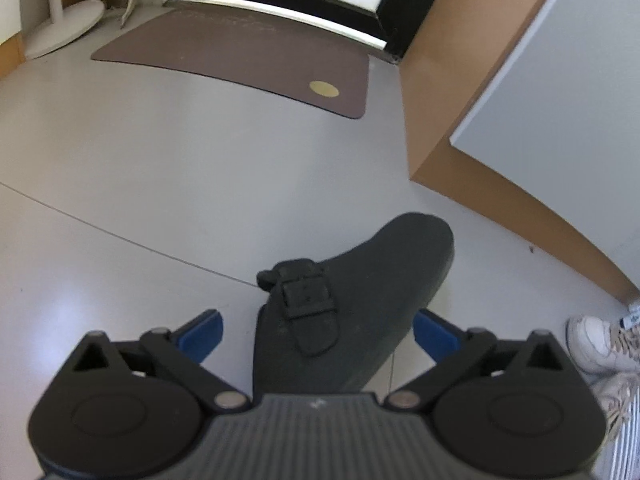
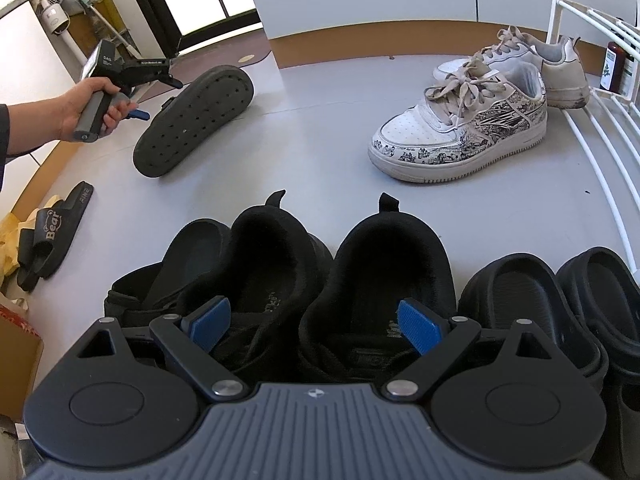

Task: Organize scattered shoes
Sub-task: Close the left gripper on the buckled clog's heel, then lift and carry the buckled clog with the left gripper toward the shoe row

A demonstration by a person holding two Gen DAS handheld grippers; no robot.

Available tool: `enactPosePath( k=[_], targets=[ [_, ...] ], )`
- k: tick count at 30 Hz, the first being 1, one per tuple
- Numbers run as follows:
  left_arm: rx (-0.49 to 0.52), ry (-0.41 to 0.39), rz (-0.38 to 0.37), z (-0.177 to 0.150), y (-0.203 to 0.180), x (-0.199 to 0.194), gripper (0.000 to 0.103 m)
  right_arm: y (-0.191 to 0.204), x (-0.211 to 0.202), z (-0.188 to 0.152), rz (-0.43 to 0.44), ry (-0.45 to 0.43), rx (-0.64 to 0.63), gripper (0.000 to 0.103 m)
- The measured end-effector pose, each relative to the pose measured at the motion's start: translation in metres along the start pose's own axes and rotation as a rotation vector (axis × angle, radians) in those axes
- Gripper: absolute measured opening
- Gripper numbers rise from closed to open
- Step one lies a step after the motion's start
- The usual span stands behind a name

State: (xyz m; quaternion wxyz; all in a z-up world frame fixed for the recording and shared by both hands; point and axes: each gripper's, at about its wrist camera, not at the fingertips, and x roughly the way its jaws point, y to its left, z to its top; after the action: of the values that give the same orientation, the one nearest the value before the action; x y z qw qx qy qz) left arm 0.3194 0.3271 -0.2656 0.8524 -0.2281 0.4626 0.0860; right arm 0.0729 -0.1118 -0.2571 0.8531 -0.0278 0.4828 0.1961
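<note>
A dark grey clog [image 1: 360, 280] with a buckle strap lies tipped on its side on the pale floor, its perforated sole [image 2: 192, 120] facing the right wrist view. My left gripper [image 1: 318, 336] straddles it, open; a gap shows beside the left pad [image 1: 204, 334], and the right pad [image 1: 432, 336] sits at the clog's edge. A hand [image 2: 80, 108] holds that gripper [image 2: 158, 98]. My right gripper [image 2: 316, 328] hangs open over a pair of black sneakers [image 2: 384, 264], one blue pad over each shoe.
Printed white sneakers [image 2: 460, 132] stand by a white wire rack [image 2: 600, 92]. Black clogs [image 2: 540, 292] sit right of the sneakers and another dark clog [image 2: 188, 256] left. A black slide [image 2: 52, 232] and a cardboard box [image 2: 16, 352] lie far left. A brown doormat [image 1: 240, 52] and a cabinet [image 1: 460, 100] lie ahead.
</note>
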Motion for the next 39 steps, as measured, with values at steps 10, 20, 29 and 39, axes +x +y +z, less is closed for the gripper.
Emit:
enactPosePath(
  k=[10,20,29,39],
  targets=[
    [0.1,0.058,0.04,-0.011,-0.009,0.019,0.087,0.0,0.006,-0.004,-0.007,0.031,-0.012,0.094],
    [0.08,0.118,-0.021,-0.026,0.0,0.018,0.065,0.007,0.004,-0.004,0.002,0.024,-0.024,0.094],
    [0.072,0.153,-0.065,-0.058,0.014,-0.005,0.051,0.019,-0.001,0.001,0.022,-0.002,-0.029,0.094],
    [0.09,0.157,0.042,-0.076,0.029,-0.007,0.053,0.028,-0.003,-0.002,0.025,-0.008,-0.042,0.094]
  ],
)
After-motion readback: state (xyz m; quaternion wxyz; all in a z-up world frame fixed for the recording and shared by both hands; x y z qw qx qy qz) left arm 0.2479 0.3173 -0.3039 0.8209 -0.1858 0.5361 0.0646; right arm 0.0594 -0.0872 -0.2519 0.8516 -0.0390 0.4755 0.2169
